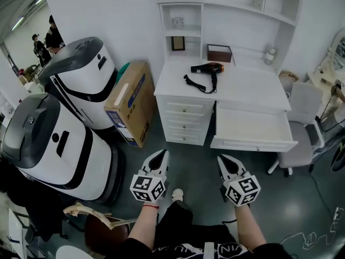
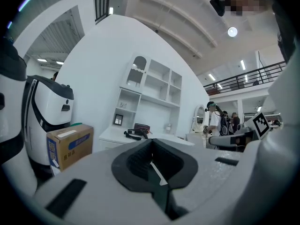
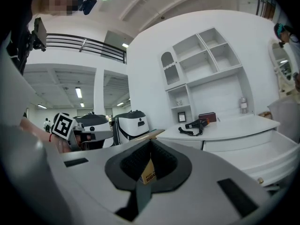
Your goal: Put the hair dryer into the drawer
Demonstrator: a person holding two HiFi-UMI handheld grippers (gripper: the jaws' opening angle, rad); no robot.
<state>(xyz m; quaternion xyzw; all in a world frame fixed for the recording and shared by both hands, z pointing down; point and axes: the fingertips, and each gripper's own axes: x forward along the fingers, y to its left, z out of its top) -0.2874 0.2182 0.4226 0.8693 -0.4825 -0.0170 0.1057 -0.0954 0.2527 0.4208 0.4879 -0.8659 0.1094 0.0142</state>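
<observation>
Item: black hair dryer [image 1: 207, 69], orange-tinted nozzle, black cord trailing at its eight o'clock. Lies on the white desk top [image 1: 242, 88], twelve o'clock from the person. The pulled-out white drawer [image 1: 250, 125] waits at one o'clock, probably opened to receive it. Left gripper [image 1: 160, 155] and right gripper [image 1: 226, 161]: jaws pressed together, empty, well short of the desk, probably not yet at the reach.
</observation>
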